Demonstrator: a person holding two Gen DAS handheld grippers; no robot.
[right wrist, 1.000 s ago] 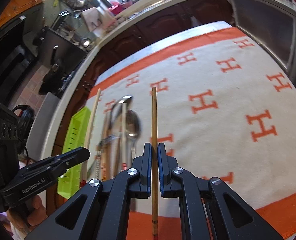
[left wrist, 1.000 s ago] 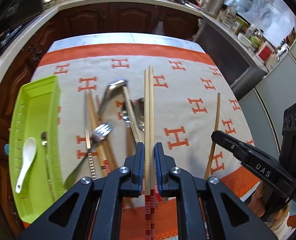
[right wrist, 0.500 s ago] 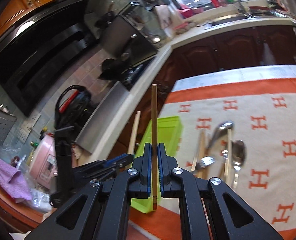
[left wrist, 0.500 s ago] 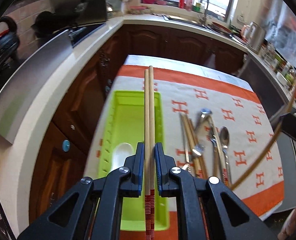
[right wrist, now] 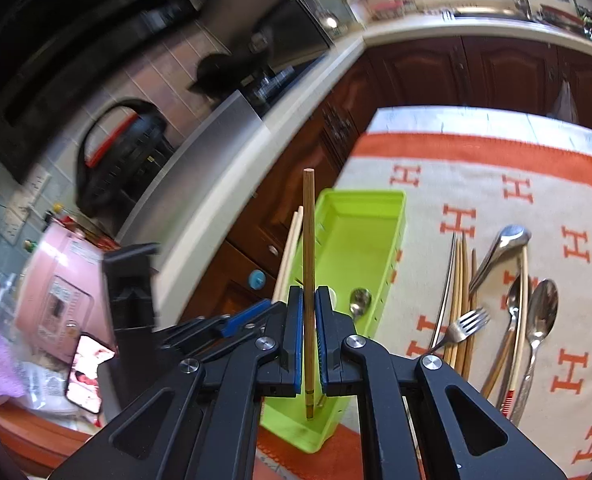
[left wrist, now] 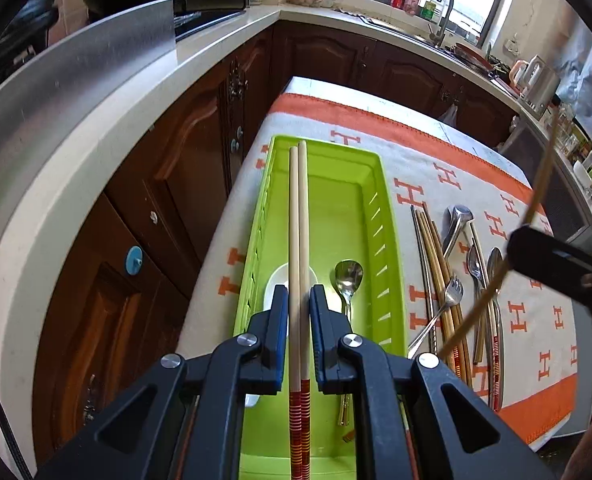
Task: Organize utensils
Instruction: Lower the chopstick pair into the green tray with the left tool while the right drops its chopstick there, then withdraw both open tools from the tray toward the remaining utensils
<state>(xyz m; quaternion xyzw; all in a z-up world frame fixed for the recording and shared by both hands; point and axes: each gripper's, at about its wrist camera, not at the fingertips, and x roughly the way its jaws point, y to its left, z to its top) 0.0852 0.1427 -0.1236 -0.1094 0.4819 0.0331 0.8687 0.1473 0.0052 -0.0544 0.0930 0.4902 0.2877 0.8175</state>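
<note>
2 chopsticks (left wrist: 299,240) clamped, left gripper (left wrist: 299,312) angled down | right gripper (right wrist: 308,320) clamps 1 chopstick (right wrist: 308,264)

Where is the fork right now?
The fork lies on the orange-and-white cloth, to the right of the green tray in both views. It rests slantwise across a bundle of chopsticks, left of the spoons.

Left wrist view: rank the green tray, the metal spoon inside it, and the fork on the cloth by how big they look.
1. Green tray, clearly largest.
2. Metal spoon and fork look similar; the gripper hides part of the spoon, so I won't rank them.
</note>
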